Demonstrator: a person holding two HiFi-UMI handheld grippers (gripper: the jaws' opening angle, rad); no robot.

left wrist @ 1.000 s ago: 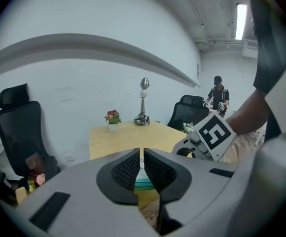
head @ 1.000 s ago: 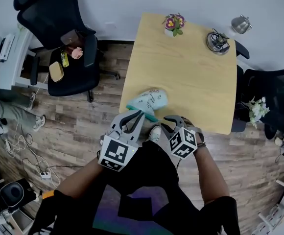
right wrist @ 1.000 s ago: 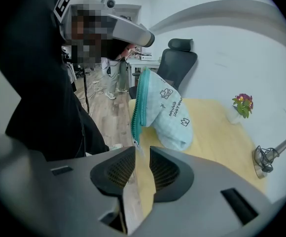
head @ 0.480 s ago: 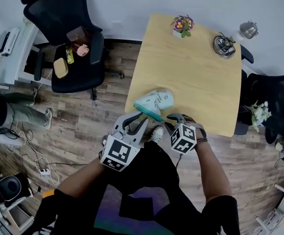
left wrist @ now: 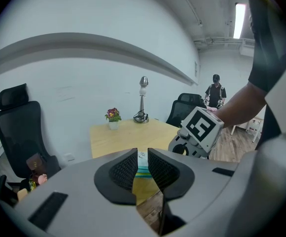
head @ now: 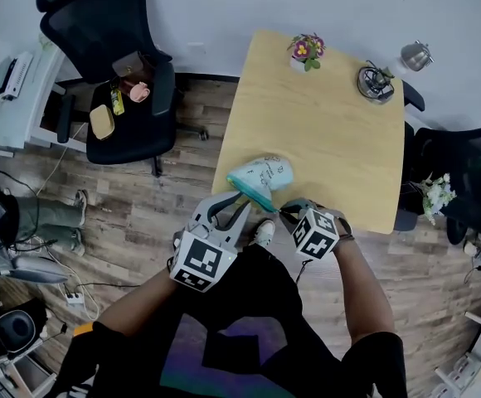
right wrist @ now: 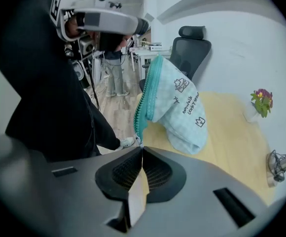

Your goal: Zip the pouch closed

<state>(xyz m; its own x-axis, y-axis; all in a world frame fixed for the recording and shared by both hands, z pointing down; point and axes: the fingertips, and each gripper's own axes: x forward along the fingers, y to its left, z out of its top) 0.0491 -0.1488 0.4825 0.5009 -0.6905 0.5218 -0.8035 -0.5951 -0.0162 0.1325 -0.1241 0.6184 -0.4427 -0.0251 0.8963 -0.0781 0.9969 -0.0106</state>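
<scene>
A light blue pouch (head: 267, 172) with a teal zipper hangs over the near edge of the wooden table (head: 323, 131), its zipper side turned towards me. My left gripper (head: 239, 196) is shut on the pouch's near left end, and a strip of the pouch (left wrist: 142, 171) shows between its almost touching pads. My right gripper (head: 284, 211) sits just right of it, shut on the zipper pull (right wrist: 139, 143) at the low end of the teal zipper (right wrist: 145, 95). In the right gripper view the pouch (right wrist: 182, 107) stands tilted up from the table.
A small flower pot (head: 305, 48), a round wire thing (head: 376, 81) and a metal pot (head: 415, 55) stand at the table's far side. Black office chairs stand at the left (head: 116, 73) and at the right (head: 460, 168). A person (left wrist: 216, 90) stands far off.
The pouch's near end has tipped up a little between the grippers. The right gripper has drifted slightly right. Both grips hold.
</scene>
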